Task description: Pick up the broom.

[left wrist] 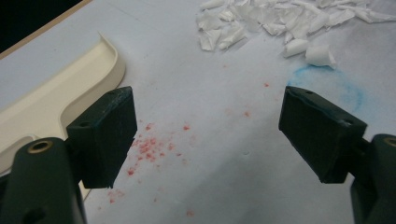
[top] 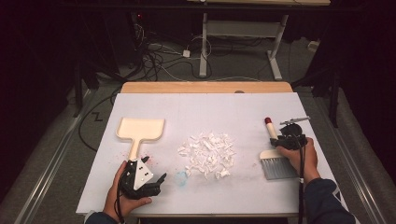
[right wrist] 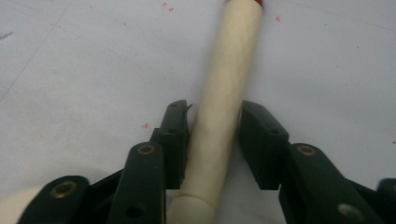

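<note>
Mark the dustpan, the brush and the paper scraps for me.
dustpan [top: 141, 128]: high view, on its flat tray.
brush [top: 279, 168]: high view, on the grey bristles.
paper scraps [top: 208, 151]: high view, middle of the white pile.

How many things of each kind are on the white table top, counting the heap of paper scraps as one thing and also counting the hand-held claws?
Dustpan: 1
Brush: 1
Heap of white paper scraps: 1
Claws, left claw and right claw: 2
Total: 5
</note>
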Motion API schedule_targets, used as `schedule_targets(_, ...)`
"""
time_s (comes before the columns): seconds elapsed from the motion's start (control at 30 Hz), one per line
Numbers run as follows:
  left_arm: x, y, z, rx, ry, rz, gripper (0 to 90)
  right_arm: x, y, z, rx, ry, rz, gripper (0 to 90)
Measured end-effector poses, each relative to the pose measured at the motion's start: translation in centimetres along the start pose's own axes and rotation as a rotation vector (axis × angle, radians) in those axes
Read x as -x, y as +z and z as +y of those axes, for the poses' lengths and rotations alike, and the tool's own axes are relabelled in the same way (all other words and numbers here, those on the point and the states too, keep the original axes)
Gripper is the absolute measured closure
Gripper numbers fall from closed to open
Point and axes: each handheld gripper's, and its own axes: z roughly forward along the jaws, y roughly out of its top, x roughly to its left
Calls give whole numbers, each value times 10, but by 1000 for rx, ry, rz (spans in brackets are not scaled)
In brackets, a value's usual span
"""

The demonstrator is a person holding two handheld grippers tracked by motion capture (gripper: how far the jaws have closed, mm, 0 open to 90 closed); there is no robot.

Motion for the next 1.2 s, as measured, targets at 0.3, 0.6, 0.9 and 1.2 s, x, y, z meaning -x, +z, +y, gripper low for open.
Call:
schedule_targets(0.3,1,3,2,-3,-7,-20,186,-1,1,3,-6,-47,3,714)
schedule_targets(0.6,-1,1,0,-2,-22,-9,186,6,-17,-2,100,-46,50,715)
schedule_targets(0.9,-3,-3,7,48,-80,-45,187,2,-75,-19,388,-47,66,717)
schedule_targets(1.2,23,8,58,170,-138,-272,204,-18,-113,-24,536,-84,108,718)
